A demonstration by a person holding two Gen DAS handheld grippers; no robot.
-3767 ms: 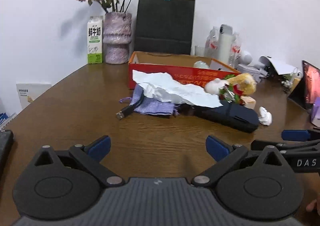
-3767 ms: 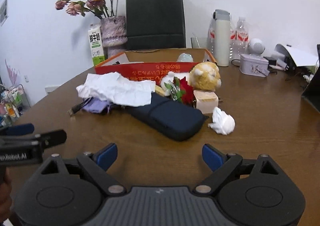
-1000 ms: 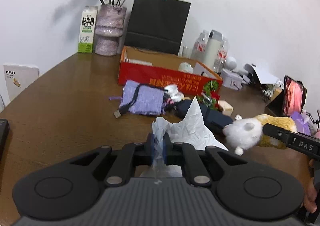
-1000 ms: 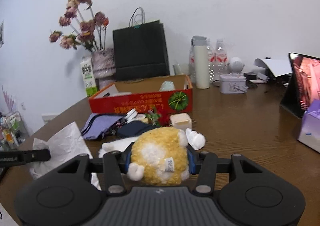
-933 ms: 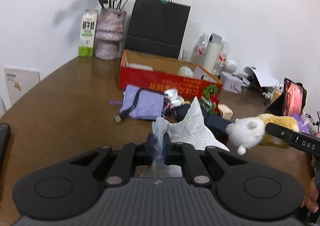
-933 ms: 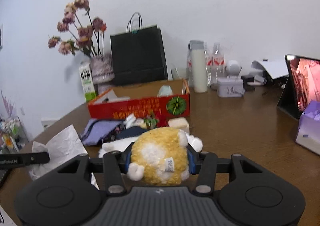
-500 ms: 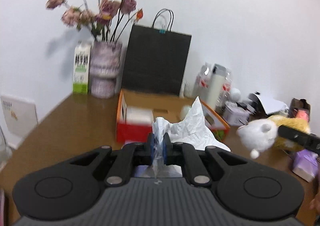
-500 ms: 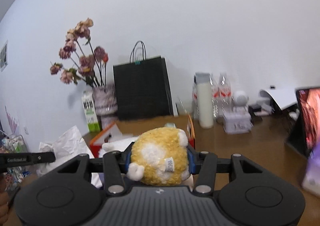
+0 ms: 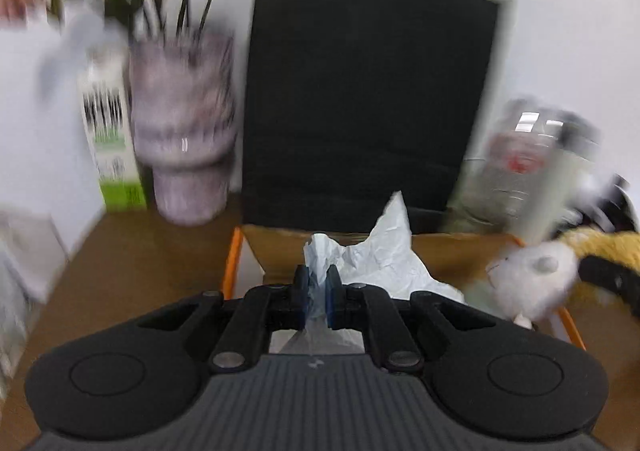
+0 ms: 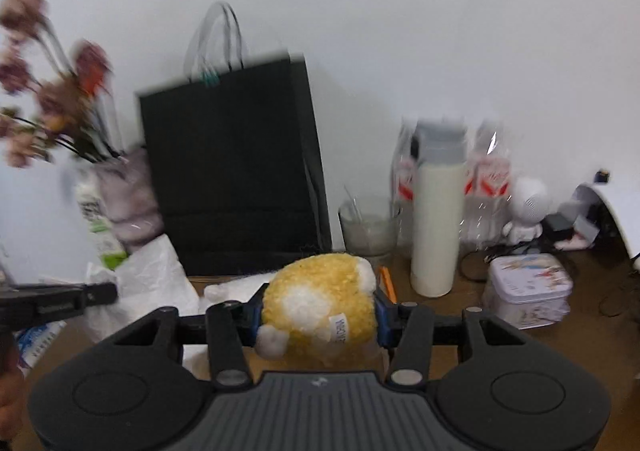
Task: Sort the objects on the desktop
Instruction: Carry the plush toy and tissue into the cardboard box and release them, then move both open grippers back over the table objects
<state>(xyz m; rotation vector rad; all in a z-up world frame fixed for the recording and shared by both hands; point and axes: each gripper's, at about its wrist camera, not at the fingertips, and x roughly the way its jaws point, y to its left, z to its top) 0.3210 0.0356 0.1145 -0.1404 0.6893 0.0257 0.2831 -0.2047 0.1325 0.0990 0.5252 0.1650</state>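
While your left gripper (image 9: 316,289) keeps its jaws clenched on a crumpled white tissue paper (image 9: 380,255) above the open cardboard box (image 9: 280,247), your right gripper (image 10: 320,321) has its jaws grasping a yellow plush toy (image 10: 320,307) by the body, its white head (image 9: 532,283) over the box's right side. Behind them, on the brown bench (image 10: 560,351), stand a black paper bag (image 10: 232,171), a vase of dried flowers (image 9: 182,123), a milk carton (image 9: 112,139) and a white flask (image 10: 438,219); the left view is motion-blurred.
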